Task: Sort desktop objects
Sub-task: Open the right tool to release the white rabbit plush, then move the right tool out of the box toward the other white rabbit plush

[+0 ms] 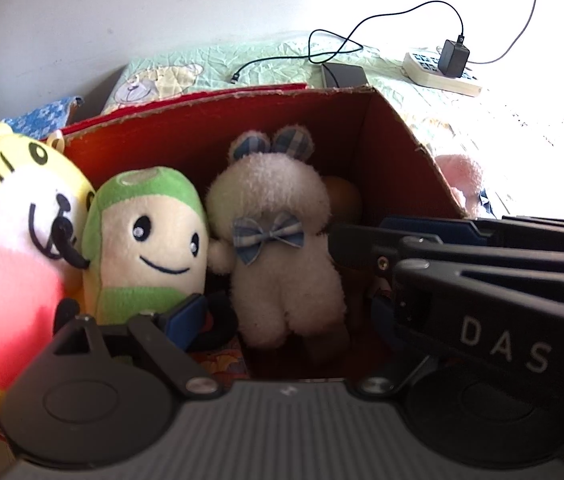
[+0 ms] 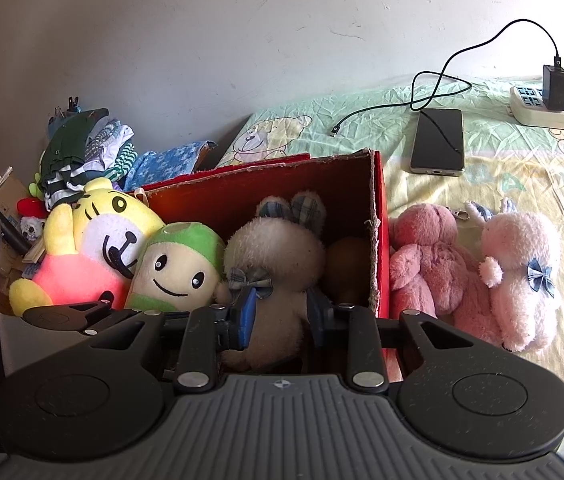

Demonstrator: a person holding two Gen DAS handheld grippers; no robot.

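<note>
I have my right claw (image 2: 279, 316) clamped on the white plush bunny (image 2: 277, 276), its blue pads pressed into the soft body low on either side, below the checked bow. I hold it low so the head and ears stay upright and the toy can stand on its own inside the red box (image 2: 378, 240). The bunny sits in the box, toward its right wall, with a brown rounded thing (image 2: 346, 268) tucked between it and that wall; what that thing is I cannot tell.

To the bunny's left in the box stand the green-capped plush (image 2: 177, 268) and then the yellow tiger plush (image 2: 93, 240), leaning shoulder to shoulder. Packed this way, each props the next up and leaves room on the right.

My left claw (image 1: 282, 312) hovers at the near edge of the box with its fingers spread apart and nothing between them; only its left blue pad is clearly visible, beside the green-capped plush. I judge it waits there to steady the row.

Outside the box, just beyond its right wall, the pink plush (image 2: 426, 264) and the pale pink bunny (image 2: 522, 276) lie on the bed, not yet sorted. The phone (image 2: 438, 140) lies farther behind the box.
</note>
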